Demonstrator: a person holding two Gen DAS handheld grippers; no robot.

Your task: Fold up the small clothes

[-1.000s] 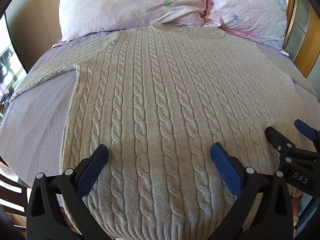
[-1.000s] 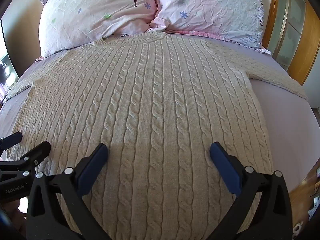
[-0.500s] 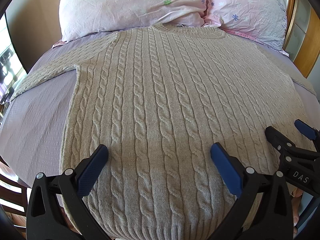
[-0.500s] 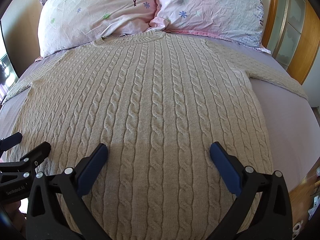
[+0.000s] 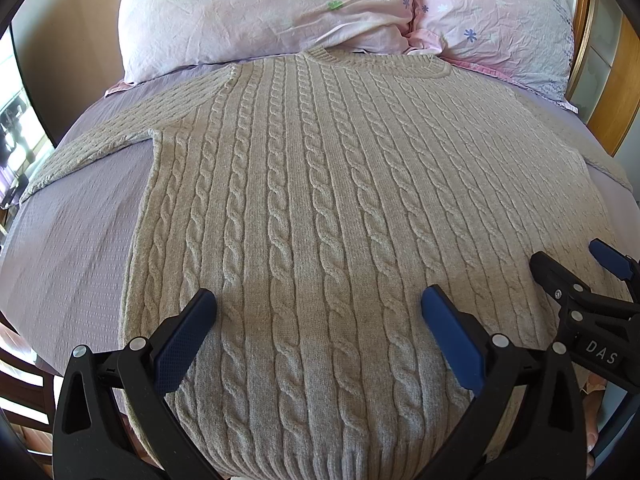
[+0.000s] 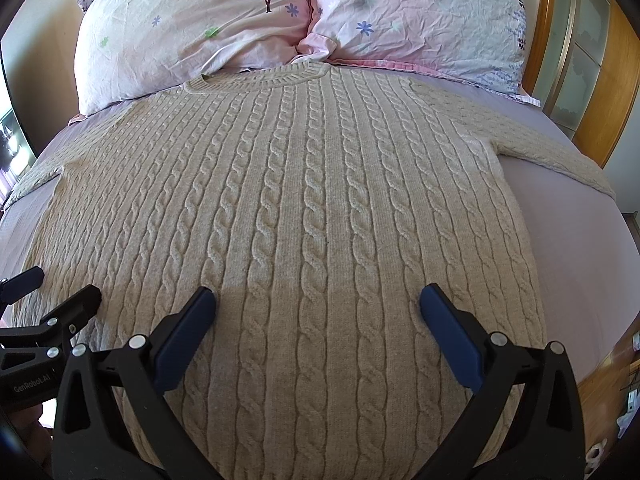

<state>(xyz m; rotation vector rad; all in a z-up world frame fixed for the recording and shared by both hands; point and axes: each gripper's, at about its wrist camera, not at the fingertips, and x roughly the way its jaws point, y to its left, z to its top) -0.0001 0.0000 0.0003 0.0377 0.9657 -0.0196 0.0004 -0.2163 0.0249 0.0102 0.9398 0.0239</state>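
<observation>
A beige cable-knit sweater (image 5: 320, 200) lies flat and face up on the bed, collar toward the pillows, both sleeves spread out to the sides. It also fills the right wrist view (image 6: 312, 208). My left gripper (image 5: 318, 304) is open and empty, hovering over the sweater's lower left part near the hem. My right gripper (image 6: 318, 304) is open and empty over the lower right part. The right gripper shows at the right edge of the left wrist view (image 5: 576, 268), and the left gripper shows at the left edge of the right wrist view (image 6: 52, 288).
The lilac bed sheet (image 5: 72, 232) lies under the sweater. Two pink flowered pillows (image 5: 272, 12) (image 6: 420, 20) lie at the head. A wooden headboard and cabinet (image 6: 592, 72) stand at the right. The bed's left edge drops off by a wooden chair (image 5: 16, 380).
</observation>
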